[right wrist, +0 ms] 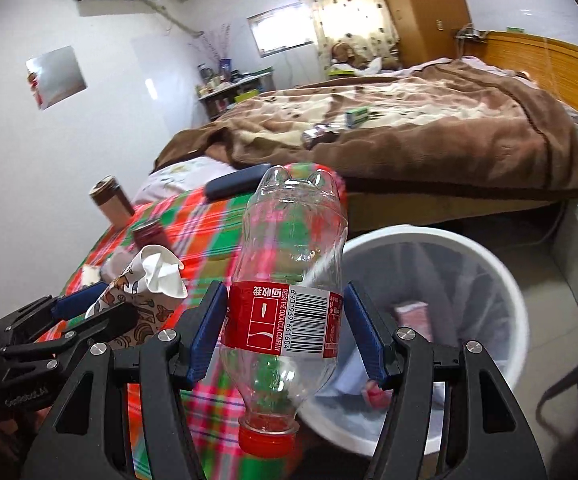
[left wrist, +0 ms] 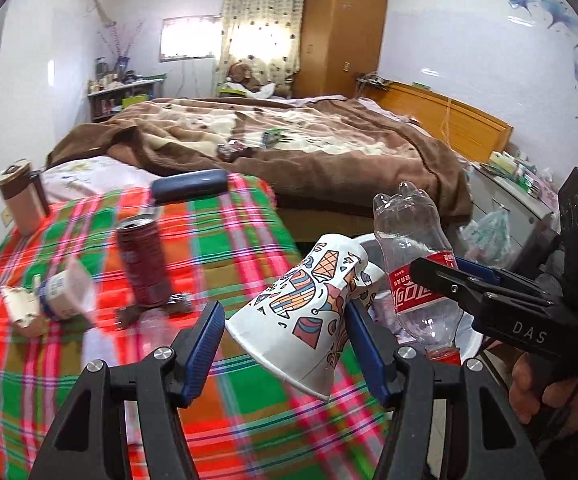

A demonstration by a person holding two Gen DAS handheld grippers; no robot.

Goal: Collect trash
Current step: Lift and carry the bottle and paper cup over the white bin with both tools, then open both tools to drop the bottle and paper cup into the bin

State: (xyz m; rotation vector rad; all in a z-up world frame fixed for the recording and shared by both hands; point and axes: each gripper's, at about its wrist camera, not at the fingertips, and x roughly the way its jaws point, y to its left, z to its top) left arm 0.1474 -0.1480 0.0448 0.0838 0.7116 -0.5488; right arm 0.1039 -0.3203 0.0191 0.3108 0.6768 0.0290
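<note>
Carry step: left gripper [left wrist: 285,344] jaws grasping crumpled paper cup [left wrist: 305,320], right gripper [right wrist: 285,332] jaws clamping empty bottle [right wrist: 289,280]; next, probably centre both over white bin [right wrist: 501,276] at right of frame, release.

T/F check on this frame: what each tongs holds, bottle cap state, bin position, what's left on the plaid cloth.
1. The right tongs grip a clear plastic bottle at its red label. True.
2. The bottle's cap is missing. False: a red cap is on, pointing down.
3. The left tongs hold a crushed patterned paper cup. True.
4. The white bin stands on the bed. False: it is on the floor beside the plaid-covered table.
5. A dark red can stands upright on the plaid cloth. True.
6. The bin is empty. False: some items lie inside.
</note>
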